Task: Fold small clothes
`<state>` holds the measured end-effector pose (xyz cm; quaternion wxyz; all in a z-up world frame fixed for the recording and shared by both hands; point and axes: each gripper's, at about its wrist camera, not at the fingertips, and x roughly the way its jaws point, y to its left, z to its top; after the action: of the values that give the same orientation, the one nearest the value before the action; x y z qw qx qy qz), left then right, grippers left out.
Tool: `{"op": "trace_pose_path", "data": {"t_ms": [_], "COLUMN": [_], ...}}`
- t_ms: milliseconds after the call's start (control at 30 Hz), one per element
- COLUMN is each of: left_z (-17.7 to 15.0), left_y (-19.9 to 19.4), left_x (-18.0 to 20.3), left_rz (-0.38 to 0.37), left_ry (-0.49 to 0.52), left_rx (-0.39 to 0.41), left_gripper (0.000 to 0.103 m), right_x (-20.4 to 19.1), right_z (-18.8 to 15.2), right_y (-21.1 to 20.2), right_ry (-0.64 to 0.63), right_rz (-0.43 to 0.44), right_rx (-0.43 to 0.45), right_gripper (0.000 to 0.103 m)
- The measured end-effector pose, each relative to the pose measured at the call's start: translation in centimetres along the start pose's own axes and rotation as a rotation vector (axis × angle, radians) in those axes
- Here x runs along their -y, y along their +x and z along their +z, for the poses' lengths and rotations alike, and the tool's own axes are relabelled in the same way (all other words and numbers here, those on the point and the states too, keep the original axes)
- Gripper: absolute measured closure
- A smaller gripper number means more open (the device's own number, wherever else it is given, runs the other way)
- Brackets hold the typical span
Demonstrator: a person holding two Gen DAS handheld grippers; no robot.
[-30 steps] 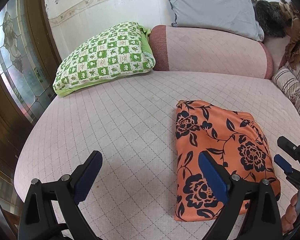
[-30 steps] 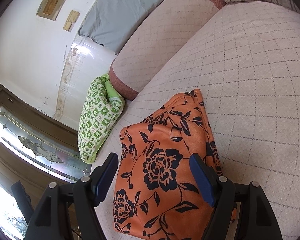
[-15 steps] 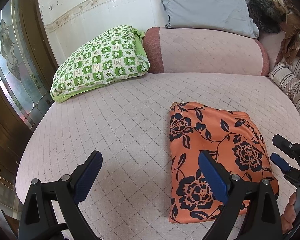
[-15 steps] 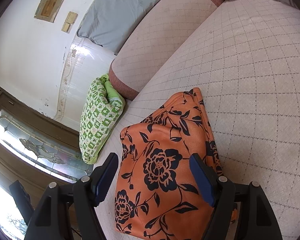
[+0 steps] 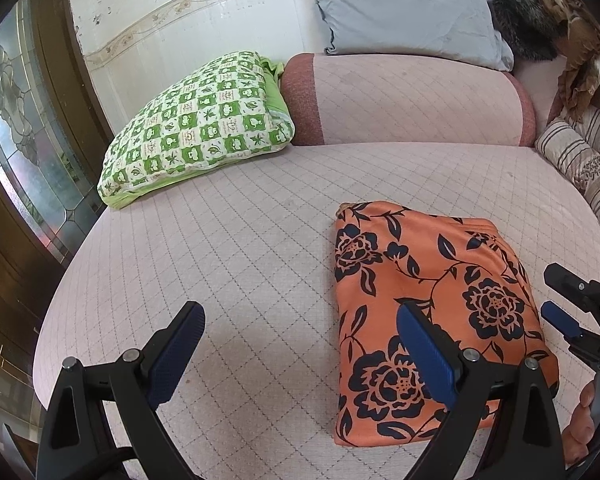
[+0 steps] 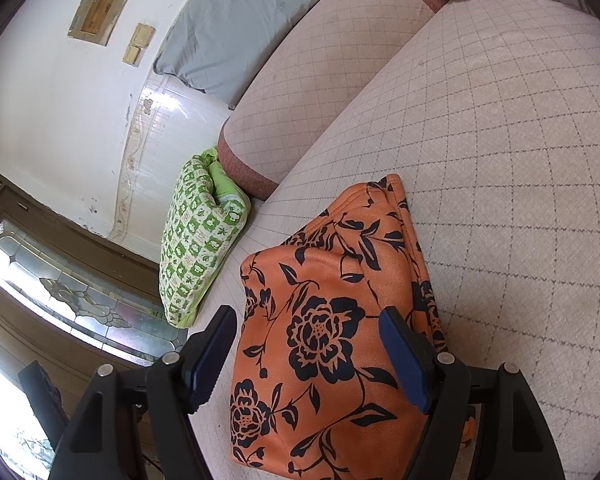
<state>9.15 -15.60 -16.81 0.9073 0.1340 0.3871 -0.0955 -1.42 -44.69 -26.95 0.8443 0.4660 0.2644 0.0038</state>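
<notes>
From left wrist: orange floral garment (image 5: 432, 292) folded flat on quilted bed (image 5: 236, 240), left gripper (image 5: 300, 344) spread wide, grasping nothing. From right wrist: right gripper (image 6: 308, 356) released above same garment; folding seemingly finished, perhaps only tidying left.

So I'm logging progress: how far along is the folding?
Done: the orange floral garment lies folded into a compact rectangle on the quilted bed. In hand: nothing; the left tool and right tool are both open above it. Left: no other unfolded clothes show in either view.
</notes>
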Motion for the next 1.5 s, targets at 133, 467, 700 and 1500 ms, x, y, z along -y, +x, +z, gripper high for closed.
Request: {"op": "trace_pose_path", "data": {"t_ms": [133, 467, 700, 1500], "left_z": [0.1, -0.1, 0.0, 0.0], "left_y": [0.3, 1.2, 1.7, -2.3], "left_x": [0.2, 0.5, 0.7, 1.4], "left_rz": [-0.002, 0.0, -0.001, -0.037], "left_ry": [0.002, 0.009, 0.008, 0.013], "left_rx": [-0.004, -0.011, -0.016, 0.04], "left_gripper": [0.006, 0.006, 0.006, 0.006], "right_x": [0.0, 0.0, -0.1, -1.6], "right_z": [0.0, 0.0, 0.1, 0.4], "right_y": [0.0, 0.4, 0.6, -4.1], "right_ry": [0.0, 0.003, 0.011, -0.047], "right_rz": [0.0, 0.005, 0.015, -0.001], "right_rx": [-0.002, -0.008, -0.004, 0.032], "right_gripper": [0.026, 0.026, 0.026, 0.026]}}
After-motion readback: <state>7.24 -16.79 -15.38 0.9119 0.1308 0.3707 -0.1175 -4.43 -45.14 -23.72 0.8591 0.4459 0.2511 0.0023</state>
